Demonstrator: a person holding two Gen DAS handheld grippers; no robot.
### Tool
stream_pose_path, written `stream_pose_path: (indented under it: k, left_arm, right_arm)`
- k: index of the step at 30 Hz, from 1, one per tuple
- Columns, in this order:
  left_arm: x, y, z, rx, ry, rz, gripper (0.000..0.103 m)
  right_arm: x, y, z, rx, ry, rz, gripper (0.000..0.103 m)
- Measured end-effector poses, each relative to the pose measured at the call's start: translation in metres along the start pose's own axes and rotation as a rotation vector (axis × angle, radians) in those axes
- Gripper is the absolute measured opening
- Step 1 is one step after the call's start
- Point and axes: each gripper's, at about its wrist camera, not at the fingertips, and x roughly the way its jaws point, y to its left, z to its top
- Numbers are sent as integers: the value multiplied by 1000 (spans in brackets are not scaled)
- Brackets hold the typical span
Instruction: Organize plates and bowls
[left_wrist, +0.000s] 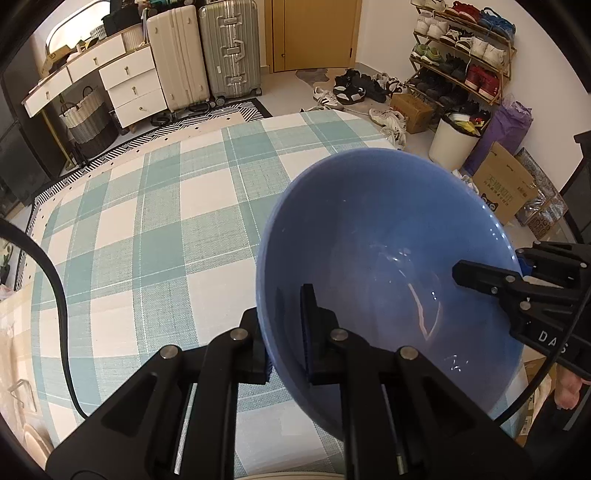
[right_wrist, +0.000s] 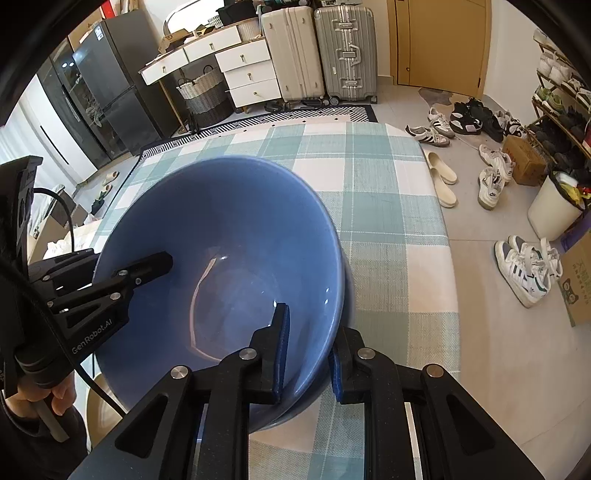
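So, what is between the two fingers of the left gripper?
The blue bowl's rim wall: in the left wrist view, one finger of the left gripper is inside the bowl and the other outside, closed on it.

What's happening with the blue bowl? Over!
Left gripper and right gripper both clamp the blue bowl rim. Bowl over checked tablecloth. Nothing blocking.

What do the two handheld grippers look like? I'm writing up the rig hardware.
Both are matte black plastic linkage frames with silver round pivot pins and open triangular cut-outs. The left gripper and right gripper carry blue pads on the inner faces of their fingers. White "GenRobot.AI" lettering marks the left gripper's side. A black cable trails from it. A bare hand holds its handle.
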Motion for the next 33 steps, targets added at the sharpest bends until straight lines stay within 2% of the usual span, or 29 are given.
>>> stream_pose_path:
  k: [6, 10, 13, 15, 16, 17, 18, 19, 21, 24, 28, 33]
  left_arm:
    - [2, -3, -1, 25, 3, 47, 19]
    - [-5, 4, -1, 10, -17, 30, 55]
    - [-11, 11, 0, -9, -28, 3, 63]
    - [-15, 15, -1, -18, -33, -9, 68]
    - [-17, 16, -1, -22, -33, -13, 70]
    - [-17, 17, -1, -26, -32, -18, 70]
    - [-18, 19, -2, -32, -30, -21, 70]
    - [-18, 20, -2, -39, -29, -26, 70]
    - [-20, 22, -3, -44, -30, -29, 70]
    - [-23, 23, -6, -44, -35, -38, 71]
    - [-31, 24, -9, -53, -50, -55, 75]
    - [-44, 23, -13, -41, -66, -69, 78]
  right_arm:
    - [-1, -8, -1, 30, -3, 9, 20]
    - [-6, -10, -2, 35, -11, 13, 21]
    - [-12, -11, -4, 35, -16, 28, 28]
    - [-14, -11, -5, 35, -23, 35, 36]
    - [-17, -9, -6, 30, -37, 14, 46]
    - [-19, -7, -6, 22, -51, -31, 64]
    - [-23, -5, -6, 11, -73, -76, 71]
    - [-27, -4, -6, 3, -90, -84, 77]
    - [-31, -6, -5, 13, -89, -64, 77]
    - [-40, -7, -5, 14, -107, -79, 77]
    - [-50, -8, -11, 13, -134, -68, 89]
    - [-55, -10, -23, 33, -155, -33, 93]
